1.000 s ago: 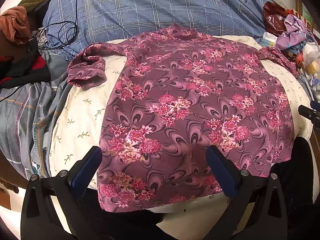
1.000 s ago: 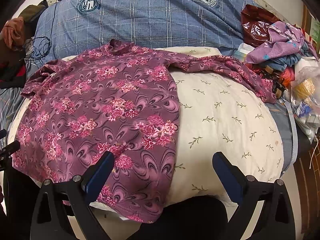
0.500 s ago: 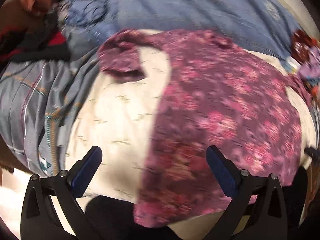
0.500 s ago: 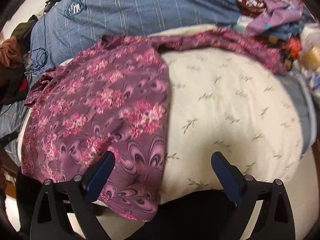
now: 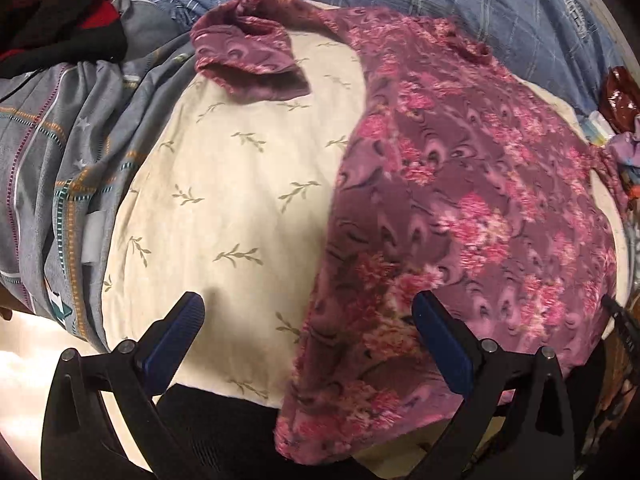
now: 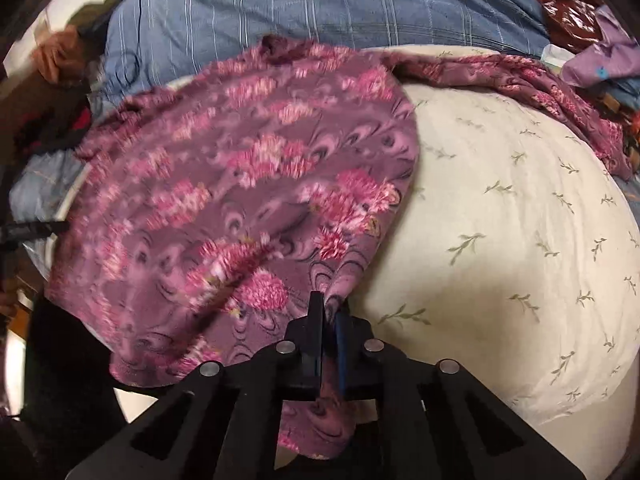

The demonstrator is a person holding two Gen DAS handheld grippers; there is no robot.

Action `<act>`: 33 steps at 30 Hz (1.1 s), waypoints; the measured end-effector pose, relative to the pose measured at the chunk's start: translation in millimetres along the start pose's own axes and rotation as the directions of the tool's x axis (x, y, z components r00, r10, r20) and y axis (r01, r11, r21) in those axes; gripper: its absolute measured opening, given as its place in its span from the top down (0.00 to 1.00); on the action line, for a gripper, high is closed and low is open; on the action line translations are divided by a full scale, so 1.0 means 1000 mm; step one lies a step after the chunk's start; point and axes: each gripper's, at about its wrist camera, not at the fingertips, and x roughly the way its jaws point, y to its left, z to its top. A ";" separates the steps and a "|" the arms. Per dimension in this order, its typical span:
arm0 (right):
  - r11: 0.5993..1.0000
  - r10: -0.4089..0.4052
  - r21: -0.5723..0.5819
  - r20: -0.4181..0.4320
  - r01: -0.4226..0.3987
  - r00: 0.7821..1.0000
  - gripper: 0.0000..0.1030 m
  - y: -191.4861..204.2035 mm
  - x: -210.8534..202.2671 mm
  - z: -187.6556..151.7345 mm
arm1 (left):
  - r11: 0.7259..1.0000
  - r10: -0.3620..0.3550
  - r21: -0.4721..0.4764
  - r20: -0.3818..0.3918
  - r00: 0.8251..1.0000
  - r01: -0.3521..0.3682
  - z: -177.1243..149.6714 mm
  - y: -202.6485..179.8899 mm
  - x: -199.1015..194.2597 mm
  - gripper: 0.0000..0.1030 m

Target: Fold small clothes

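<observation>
Closest to me, my right tool (image 6: pixel 329 320) has just snapped closed, and its jaws now pinch a bunched fold at the near hem of the shirt (image 6: pixel 248 200), a soft purple knit printed with pink flowers and swirls. My left tool (image 5: pixel 308 332) hangs released, jaws wide apart, over the shirt's other near corner: one finger sits above bare pillow, the other above the flowered cloth, and I cannot see either touching. The shirt lies spread flat on a plump cream pillow (image 5: pixel 224 200) with small green sprigs, its cover smooth and rounded at the edges. Further out, one sleeve (image 5: pixel 252 60) is folded back on itself in a crumpled loop at the pillow's far corner, and the other sleeve (image 6: pixel 520 84) trails along the pillow's far edge toward a heap of purple and mixed clothes (image 6: pixel 600 64). Beside the pillow lies a grey patterned sheet (image 5: pixel 52 168) in soft folds, with dark clothes (image 5: pixel 60 32) beyond it. Farthest back lies a blue checked blanket (image 6: pixel 320 4), and a shiny brown bag (image 6: pixel 568 8) sits at its far corner.
</observation>
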 end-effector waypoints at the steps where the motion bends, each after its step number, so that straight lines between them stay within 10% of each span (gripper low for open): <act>1: 1.000 -0.018 0.019 0.031 0.017 0.999 0.97 -0.009 -0.010 0.002 | 1.000 -0.027 0.004 0.008 1.000 0.027 -0.001 -0.001 -0.005 0.00; 8: 0.986 0.031 0.164 -0.100 -0.015 0.995 0.96 -0.055 0.003 -0.003 | 0.996 0.024 0.083 -0.016 1.000 -0.023 0.005 -0.017 0.009 0.00; 12: 0.944 0.160 0.280 0.068 -0.173 0.985 0.81 -0.069 -0.009 0.038 | 0.998 -0.016 0.064 -0.002 1.000 0.016 0.023 -0.019 0.010 0.00; 16: 0.949 0.115 0.277 0.138 -0.150 0.984 0.57 -0.071 0.012 0.090 | 1.000 -0.022 0.021 0.001 1.000 0.022 0.056 -0.022 0.020 0.00; 23: 0.967 0.071 0.244 0.034 -0.078 0.997 0.61 -0.052 0.108 0.156 | 0.999 -0.045 -0.033 -0.060 0.997 0.043 0.088 -0.025 0.047 0.00; 25: 0.973 0.092 0.211 0.016 -0.093 0.996 0.96 -0.049 0.119 0.171 | 0.998 -0.049 -0.027 -0.031 0.998 0.048 0.095 -0.026 0.040 0.00; 29: 0.943 0.052 0.320 0.137 -0.094 0.989 0.97 -0.084 0.114 0.190 | 0.995 -0.079 -0.056 0.058 0.995 0.082 0.109 -0.031 0.029 0.00; 33: 0.923 0.109 0.369 0.033 -0.114 0.993 0.91 -0.101 0.132 0.181 | 0.996 -0.076 -0.053 0.027 0.997 0.077 0.119 -0.044 0.043 0.00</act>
